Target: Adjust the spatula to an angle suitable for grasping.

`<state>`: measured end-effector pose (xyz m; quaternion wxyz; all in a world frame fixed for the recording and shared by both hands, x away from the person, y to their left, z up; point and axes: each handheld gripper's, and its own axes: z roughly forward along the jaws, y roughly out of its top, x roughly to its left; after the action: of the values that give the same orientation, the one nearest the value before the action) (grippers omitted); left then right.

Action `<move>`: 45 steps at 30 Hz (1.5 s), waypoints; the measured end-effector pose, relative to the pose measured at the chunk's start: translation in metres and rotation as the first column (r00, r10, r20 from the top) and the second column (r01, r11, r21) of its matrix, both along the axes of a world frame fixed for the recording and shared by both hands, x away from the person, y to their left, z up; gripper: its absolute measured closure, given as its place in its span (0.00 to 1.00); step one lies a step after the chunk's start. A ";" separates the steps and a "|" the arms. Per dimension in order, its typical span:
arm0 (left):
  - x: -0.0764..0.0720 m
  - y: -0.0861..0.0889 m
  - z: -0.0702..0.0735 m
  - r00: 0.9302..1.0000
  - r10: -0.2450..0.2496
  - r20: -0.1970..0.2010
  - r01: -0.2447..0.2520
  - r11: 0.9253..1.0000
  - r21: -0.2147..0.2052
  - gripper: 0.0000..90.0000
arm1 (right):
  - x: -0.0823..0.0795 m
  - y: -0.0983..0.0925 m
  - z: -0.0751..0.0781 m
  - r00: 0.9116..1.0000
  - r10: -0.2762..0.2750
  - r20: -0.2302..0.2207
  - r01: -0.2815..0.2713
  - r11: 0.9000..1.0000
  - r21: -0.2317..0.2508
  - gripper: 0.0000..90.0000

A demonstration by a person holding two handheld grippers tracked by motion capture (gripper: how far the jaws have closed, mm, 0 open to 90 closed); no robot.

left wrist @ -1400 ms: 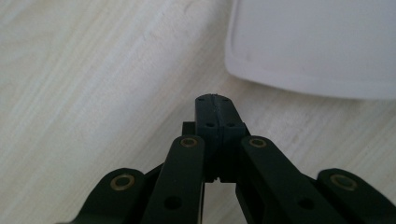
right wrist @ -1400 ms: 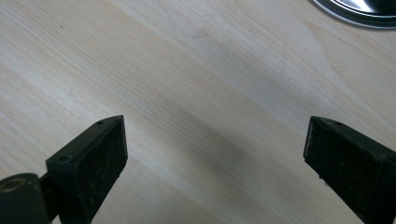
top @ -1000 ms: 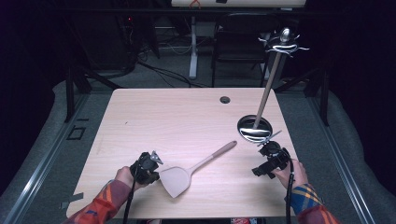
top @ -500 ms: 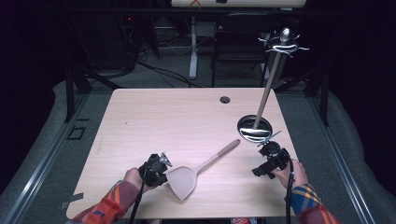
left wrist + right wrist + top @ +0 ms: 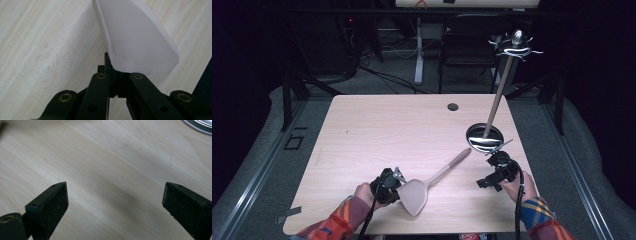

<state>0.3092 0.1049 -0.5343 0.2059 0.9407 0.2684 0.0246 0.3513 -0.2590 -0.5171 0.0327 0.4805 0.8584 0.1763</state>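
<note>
A beige spatula (image 5: 414,194) lies on the wooden table (image 5: 392,130), blade near the front edge and handle (image 5: 451,165) pointing back right. My left gripper (image 5: 397,185) is at the blade's left edge. In the left gripper view its jaws are shut on the pale blade (image 5: 135,37), the left gripper (image 5: 113,71) pinching the blade's rim. My right gripper (image 5: 489,171) rests open on the table right of the handle tip. The right gripper (image 5: 115,200) has only bare wood between its wide-apart jaws.
A utensil stand with a round shiny base (image 5: 484,138), a slanted wooden pole (image 5: 498,97) and metal hooks (image 5: 516,49) on top stands at the table's right side, just behind my right gripper. Its base edge (image 5: 200,125) shows ahead. A small dark hole (image 5: 453,106) sits near the back edge.
My left gripper moved right to the spatula blade and shut on its edge; the spatula shifted a little right. The right gripper has stayed put.
</note>
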 end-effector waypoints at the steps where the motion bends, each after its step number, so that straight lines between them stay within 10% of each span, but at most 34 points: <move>1: -0.001 -0.002 0.001 1.000 -0.002 0.001 0.002 1.000 -0.008 1.00 | 0.001 0.003 0.000 1.000 -0.002 -0.008 0.002 1.000 0.022 0.07; 6: -0.001 -0.011 0.002 0.998 0.033 -0.062 -0.036 0.998 -0.056 1.00 | 0.009 0.032 -0.002 1.000 -0.001 -0.024 0.003 0.996 0.095 0.07; 17: 0.006 0.003 -0.001 0.998 0.056 -0.016 -0.055 0.998 0.036 0.98 | 0.032 0.063 -0.015 0.993 -0.078 -0.085 0.089 0.986 0.142 0.05; 23: 0.009 0.021 0.004 0.996 0.094 0.006 -0.094 0.994 0.050 0.77 | 0.045 0.080 -0.021 0.987 -0.127 -0.102 0.142 0.978 0.154 0.01; 25: 0.010 0.029 0.009 0.990 0.131 0.046 -0.134 0.989 0.062 0.58 | 0.049 0.086 -0.021 0.988 -0.109 -0.109 0.123 0.984 0.127 0.00; 26: 0.010 0.034 0.011 0.985 0.154 0.071 -0.159 0.986 0.060 0.51 | 0.054 0.087 -0.013 0.977 -0.057 -0.206 0.070 0.996 0.055 0.00; 28: 0.014 0.046 0.014 0.975 0.200 0.099 -0.206 0.977 0.052 0.34 | 0.056 0.098 -0.025 0.989 -0.103 -0.107 0.115 0.987 0.111 0.00; 31: 0.024 0.069 0.017 0.949 0.279 0.147 -0.288 0.957 0.045 0.26 | 0.063 0.102 -0.030 0.987 -0.117 -0.111 0.128 0.987 0.094 0.00; 38: 0.033 0.093 0.011 0.922 0.355 0.153 -0.366 0.929 0.053 0.25 | 0.075 0.116 -0.038 0.989 -0.119 -0.089 0.125 0.990 0.067 0.00; 45: 0.031 0.091 0.012 0.925 0.344 0.161 -0.357 0.932 0.059 0.26 | 0.076 0.136 -0.037 0.996 -0.082 -0.036 0.082 0.997 0.008 0.00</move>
<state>0.3398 0.1959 -0.5226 0.1761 0.8812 0.4148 0.1426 0.4277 -0.1232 -0.5540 0.0225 0.5185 0.8376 0.1705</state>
